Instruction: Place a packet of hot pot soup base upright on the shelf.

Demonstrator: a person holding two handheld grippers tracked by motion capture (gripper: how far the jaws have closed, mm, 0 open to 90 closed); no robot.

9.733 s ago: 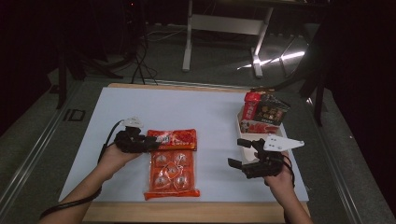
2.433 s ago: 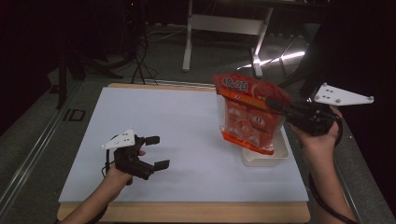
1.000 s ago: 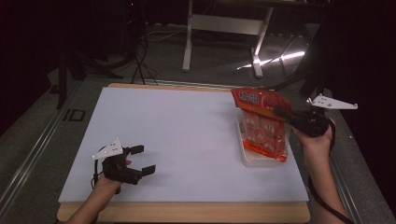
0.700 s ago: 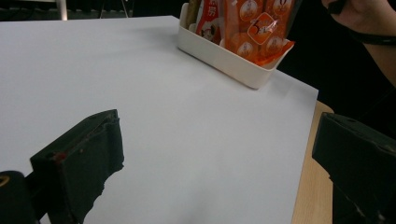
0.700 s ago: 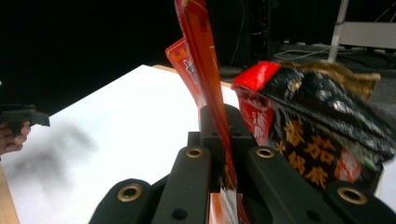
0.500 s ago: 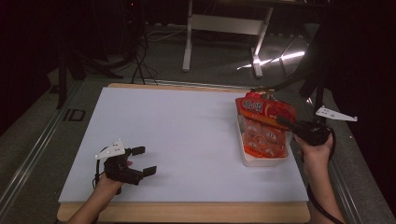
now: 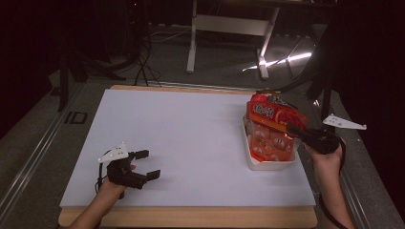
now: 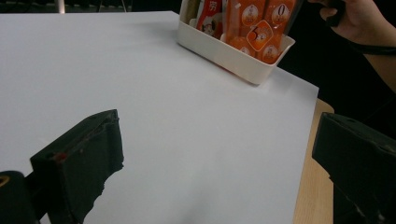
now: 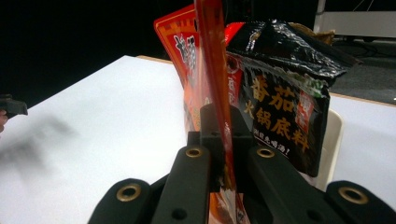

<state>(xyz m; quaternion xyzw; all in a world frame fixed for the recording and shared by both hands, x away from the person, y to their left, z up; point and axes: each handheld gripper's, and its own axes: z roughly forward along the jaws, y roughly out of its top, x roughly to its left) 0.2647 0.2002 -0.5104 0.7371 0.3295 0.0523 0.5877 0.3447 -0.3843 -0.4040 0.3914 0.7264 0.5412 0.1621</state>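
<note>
- High view first: the right gripper (image 7: 292,129) is clenched on the edge of the red snack pack (image 7: 270,131), jaws pinched tight on the film.
- That pack leans tilted in the white bin (image 7: 267,163), its lower end down inside and its top edge above the rim.
- White bin sits near the right edge of the table (image 7: 191,138), closer to the far right corner than the near one.
- Right gripper view shows it close up: the pack's thin red edge (image 9: 212,70) is sandwiched between the two black jaws.
- Just beside it in the bin stands a dark pouch (image 9: 285,102) with gold lettering, touching the red pack.
- Over on the other side, the left gripper (image 7: 143,164) is released, jaws spread wide with nothing between them, near the table's near left corner.
- Left gripper view looks across bare white tabletop to the bin (image 8: 233,49) and its orange packs, well apart from those open jaws.
</note>
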